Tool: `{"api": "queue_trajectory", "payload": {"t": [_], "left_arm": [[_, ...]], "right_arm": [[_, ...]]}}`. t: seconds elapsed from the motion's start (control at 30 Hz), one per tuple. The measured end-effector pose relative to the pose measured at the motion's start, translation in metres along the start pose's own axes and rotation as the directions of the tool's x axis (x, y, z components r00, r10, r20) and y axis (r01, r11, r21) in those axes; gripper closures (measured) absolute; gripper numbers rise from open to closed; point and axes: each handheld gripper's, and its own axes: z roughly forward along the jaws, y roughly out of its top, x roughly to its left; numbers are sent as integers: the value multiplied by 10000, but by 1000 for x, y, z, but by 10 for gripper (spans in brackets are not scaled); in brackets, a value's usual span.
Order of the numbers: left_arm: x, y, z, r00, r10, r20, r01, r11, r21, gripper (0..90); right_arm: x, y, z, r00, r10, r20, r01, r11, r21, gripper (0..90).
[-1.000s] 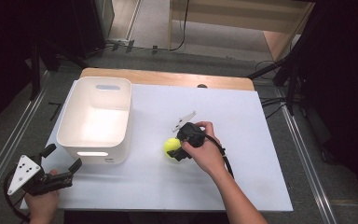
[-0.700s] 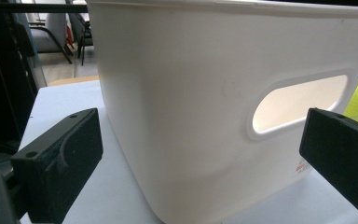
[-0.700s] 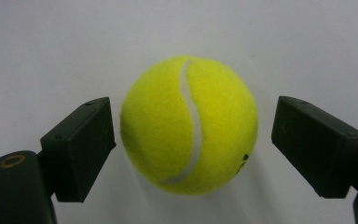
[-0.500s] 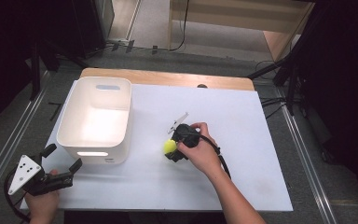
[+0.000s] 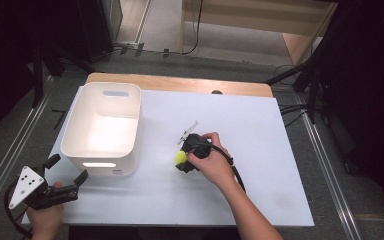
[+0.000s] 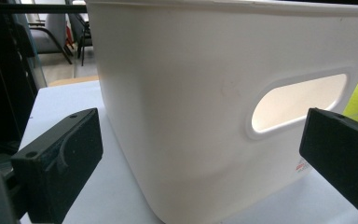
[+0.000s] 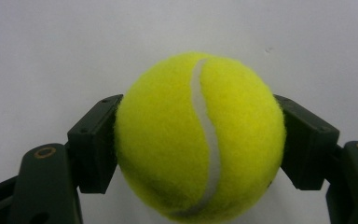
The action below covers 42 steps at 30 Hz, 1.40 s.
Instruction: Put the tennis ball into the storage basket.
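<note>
Now the right hand-held gripper (image 7: 200, 140) has just been closing and pinches the tennis ball (image 7: 200, 137) across its middle, at four o'clock from the white bin (image 5: 102, 127) on the worktop (image 5: 260, 130). Light, fuzzy, springy: likely grips well. Left hand-held gripper (image 6: 200, 154) stands spread.

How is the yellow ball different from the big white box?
The tennis ball is round, fuzzy and yellow; the storage bin is boxy, smooth and white. The ball is far smaller. The right gripper squeezes the ball; the bin stands free. Both are on the white table.
</note>
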Motion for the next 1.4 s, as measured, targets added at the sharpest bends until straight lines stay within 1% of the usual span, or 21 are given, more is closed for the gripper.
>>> {"api": "queue_trajectory", "payload": {"t": [0.3,0.37,0.43,0.5,0.57,0.6,0.73,0.83,0.97,1.0,1.03,1.07,1.13,1.17,1.2,1.23,1.3,1.4], "left_arm": [[0,0,0,10000,5,-7,-5,10000,0,0],[0,0,0,10000,7,-14,-7,10000,7,0],[0,0,0,10000,3,-8,-3,10000,-2,0],[0,0,0,10000,1,-9,-1,10000,-4,0],[0,0,0,10000,-6,-13,6,10000,0,0],[0,0,0,10000,3,-6,-3,10000,0,0],[0,0,0,10000,-14,-14,14,10000,-7,0],[0,0,0,10000,-12,-15,12,10000,2,0],[0,0,0,10000,-29,-21,29,10000,-7,0],[0,0,0,10000,-27,-19,27,10000,-3,0],[0,0,0,10000,-26,-16,26,10000,-4,0],[0,0,0,10000,-42,-23,42,10000,-16,0],[0,0,0,10000,-22,-15,22,10000,-4,0],[0,0,0,10000,-18,-10,18,10000,-3,0],[0,0,0,10000,-14,-6,14,10000,-2,0],[0,0,0,10000,-11,-1,11,10000,-2,0],[0,0,0,10000,1,5,-1,10000,-5,0],[0,0,0,10000,17,-2,-17,10000,22,0]], "right_arm": [[-1,1,-4,10000,-94,-9,94,10000,20,234],[-1,3,-7,9999,-138,-45,137,9999,-17,234],[0,4,-8,10000,-79,-47,79,9999,-64,234],[-1,6,-11,9998,-220,-31,220,9997,-73,234],[-1,9,-16,9998,-148,-111,147,9999,-85,234],[-2,10,-17,9994,-310,-122,309,9995,-100,234],[-2,12,-20,9995,-275,-124,274,9996,-100,235],[-3,16,-25,9990,-420,-182,417,9990,-147,236],[-3,19,-30,9988,-417,-265,412,9990,-182,237],[-4,20,-31,9988,-445,-227,441,9989,-155,237],[-4,21,-32,9987,-445,-241,440,9988,-221,238],[-4,23,-33,9984,-420,-378,412,9989,-232,238],[-5,25,-36,9976,-497,-486,483,9984,-310,238],[-5,27,-38,9967,-362,-726,327,9983,-489,239],[-5,27,-38,9967,-362,-726,327,9983,-489,239],[-5,28,-40,9955,-479,-819,437,9977,-522,239],[-5,32,-41,9956,-554,-762,519,9975,-469,239],[-5,34,-42,9959,-518,-746,483,9977,-470,239]]}}
